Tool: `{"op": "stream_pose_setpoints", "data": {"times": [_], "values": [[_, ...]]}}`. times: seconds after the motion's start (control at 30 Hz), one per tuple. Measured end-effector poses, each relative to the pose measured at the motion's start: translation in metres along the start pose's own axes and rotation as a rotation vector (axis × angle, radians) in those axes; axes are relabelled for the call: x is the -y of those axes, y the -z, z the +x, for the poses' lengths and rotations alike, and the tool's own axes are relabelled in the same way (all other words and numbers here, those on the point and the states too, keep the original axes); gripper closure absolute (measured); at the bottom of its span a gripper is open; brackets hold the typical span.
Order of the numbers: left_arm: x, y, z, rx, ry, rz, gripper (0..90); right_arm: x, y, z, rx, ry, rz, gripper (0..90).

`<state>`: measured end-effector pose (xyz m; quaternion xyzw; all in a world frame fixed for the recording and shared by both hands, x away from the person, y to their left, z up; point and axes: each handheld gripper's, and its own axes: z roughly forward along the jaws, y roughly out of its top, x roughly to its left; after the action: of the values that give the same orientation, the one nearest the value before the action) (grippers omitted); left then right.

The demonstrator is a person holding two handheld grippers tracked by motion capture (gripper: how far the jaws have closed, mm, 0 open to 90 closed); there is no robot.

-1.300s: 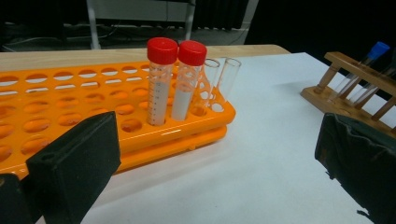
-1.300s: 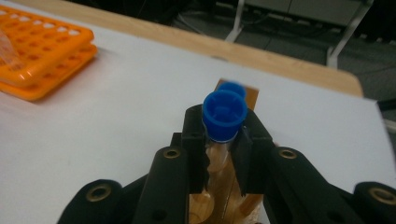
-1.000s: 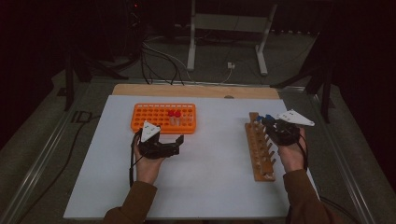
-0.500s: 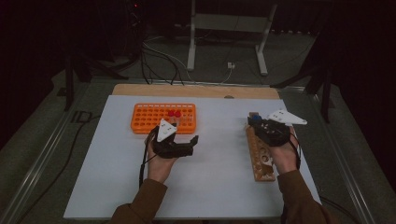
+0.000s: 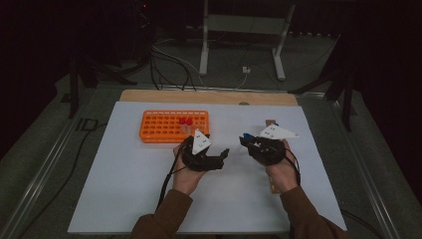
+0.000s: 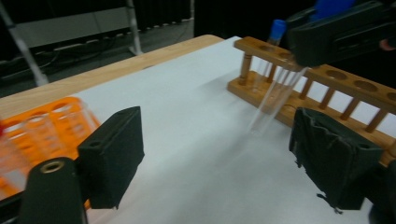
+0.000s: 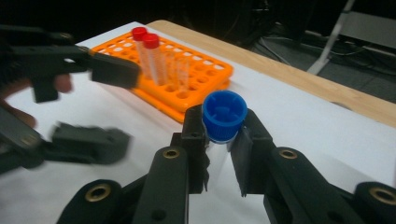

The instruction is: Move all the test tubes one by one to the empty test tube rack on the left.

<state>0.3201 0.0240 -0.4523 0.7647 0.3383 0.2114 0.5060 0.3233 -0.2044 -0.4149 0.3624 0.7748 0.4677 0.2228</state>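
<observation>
Tube handover above the white mat (image 5: 124,189). Clear plastic test tube with a blue screw cap (image 7: 224,115) is clamped just below its cap in the right gripper (image 7: 219,140), hanging tilted in the air between the long wooden tube rack (image 6: 327,79) and the orange plastic grid rack (image 5: 174,125), nearer the wooden one. Left gripper (image 6: 215,158) faces it from the orange rack's side with nothing between its pads; its jaws have just been narrowing but stand well apart.

Risks, as judged: the left jaws may close before the tube body sits between them and knock it sideways (the tube is slanted, not upright, so the pads would meet it obliquely). An early release by the right gripper could drop the tube onto the mat, where it might roll. Two red-capped tubes (image 7: 145,39) standing in the orange rack, just beyond the left gripper, could be clipped.
</observation>
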Motion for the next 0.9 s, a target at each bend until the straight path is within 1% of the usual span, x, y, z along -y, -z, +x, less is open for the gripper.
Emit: {"op": "stream_pose_setpoints", "data": {"times": [0.1, 0.2, 0.43, 0.5, 0.6, 0.7, 0.9], "values": [[0.0, -0.005, -0.006, 0.019, -0.007, -0.001, 21.2, -0.001, -0.004, 0.005, -0.027, -0.011, 0.005, 76.3], [0.0, -0.01, -0.01, 0.027, -0.019, 0.007, 25.7, -0.001, -0.007, 0.01, -0.054, -0.021, 0.007, 76.3], [0.001, -0.014, -0.016, 0.057, -0.048, 0.007, 49.2, -0.001, -0.013, 0.02, -0.091, -0.021, 0.017, 76.3], [0.001, -0.014, -0.017, 0.064, -0.061, 0.004, 55.9, -0.001, -0.014, 0.021, -0.103, -0.024, 0.015, 76.2], [0.001, -0.012, -0.017, 0.082, -0.068, -0.006, 64.3, -0.001, -0.015, 0.022, -0.114, -0.036, 0.019, 76.3], [0.002, -0.013, -0.017, 0.095, -0.073, 0.0, 72.4, -0.001, -0.016, 0.021, -0.119, -0.046, 0.02, 76.3], [0.003, -0.013, -0.019, 0.112, -0.086, -0.004, 77.3, -0.001, -0.015, 0.02, -0.125, -0.053, 0.018, 75.5]]}}
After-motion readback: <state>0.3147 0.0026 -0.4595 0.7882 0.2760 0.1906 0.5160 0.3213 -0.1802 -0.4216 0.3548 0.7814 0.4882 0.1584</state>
